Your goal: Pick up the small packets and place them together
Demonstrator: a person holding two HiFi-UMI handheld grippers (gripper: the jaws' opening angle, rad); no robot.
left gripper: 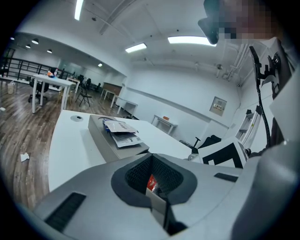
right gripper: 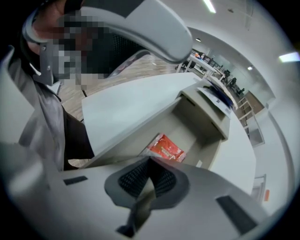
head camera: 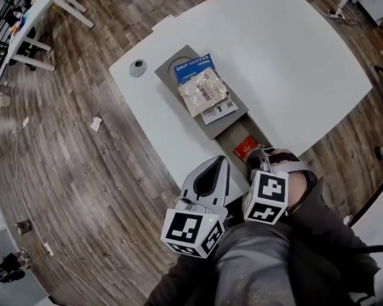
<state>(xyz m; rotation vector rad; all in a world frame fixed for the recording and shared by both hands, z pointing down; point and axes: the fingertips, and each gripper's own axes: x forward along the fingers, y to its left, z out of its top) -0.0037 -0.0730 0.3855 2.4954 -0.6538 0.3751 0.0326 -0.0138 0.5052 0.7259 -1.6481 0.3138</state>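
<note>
White table (head camera: 290, 64) lies bare on both sides of the grey tray (head camera: 224, 135). Its narrow walled trough is blocked at the near end by the red packet (head camera: 245, 148) and the right gripper (head camera: 256, 159); stacked packets (head camera: 202, 89) cover the raised far part

A red packet (head camera: 245, 146) lies slightly tilted in the low end of the grey tray (head camera: 224, 135), its near corner pinched at the closed tips of the right gripper (right gripper: 150, 159). On the tray's raised far end three packets lie flat and overlap: a tan packet (head camera: 202, 91) tops a blue drip-coffee packet (head camera: 194, 67) and a white packet (head camera: 219, 110).
</note>
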